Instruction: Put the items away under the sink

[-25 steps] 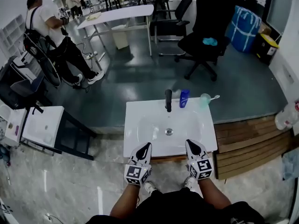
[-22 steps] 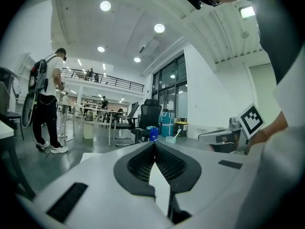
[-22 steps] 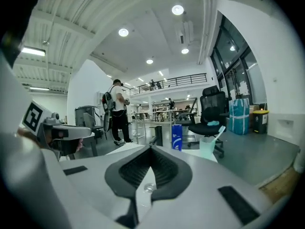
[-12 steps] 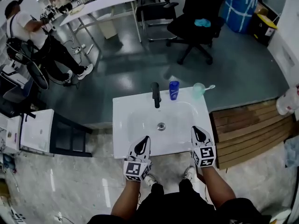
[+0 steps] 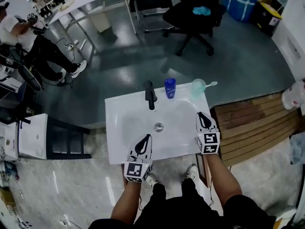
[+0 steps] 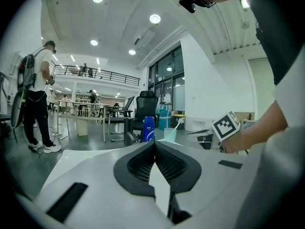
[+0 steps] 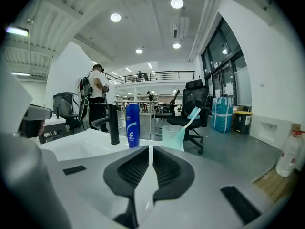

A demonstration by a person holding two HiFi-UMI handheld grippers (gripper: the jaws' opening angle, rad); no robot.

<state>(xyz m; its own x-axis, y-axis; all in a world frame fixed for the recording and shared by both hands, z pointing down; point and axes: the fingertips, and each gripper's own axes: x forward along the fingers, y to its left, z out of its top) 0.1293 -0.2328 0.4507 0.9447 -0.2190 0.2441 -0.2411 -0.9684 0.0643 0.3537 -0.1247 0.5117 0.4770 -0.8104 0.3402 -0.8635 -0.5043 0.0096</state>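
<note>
Head view: left hand-held gripper (image 5: 146, 138) and right hand-held gripper (image 5: 203, 115) over the sink (image 5: 114, 149). The blue bottle (image 5: 170, 88) and the cup (image 5: 198, 87) with a toothbrush stand untouched at the back rim. Left gripper view: jaws clenched, empty. Right gripper view: jaws together, empty, bottle (image 7: 132, 125) ahead. Step looks like approach; next, open and grasp 1 item.

Left hand-held gripper (image 5: 146, 140) jaws together, empty; right hand-held gripper (image 5: 202, 117) jaws together, empty, further forward; forearms (image 5: 127, 200) extended.
</note>
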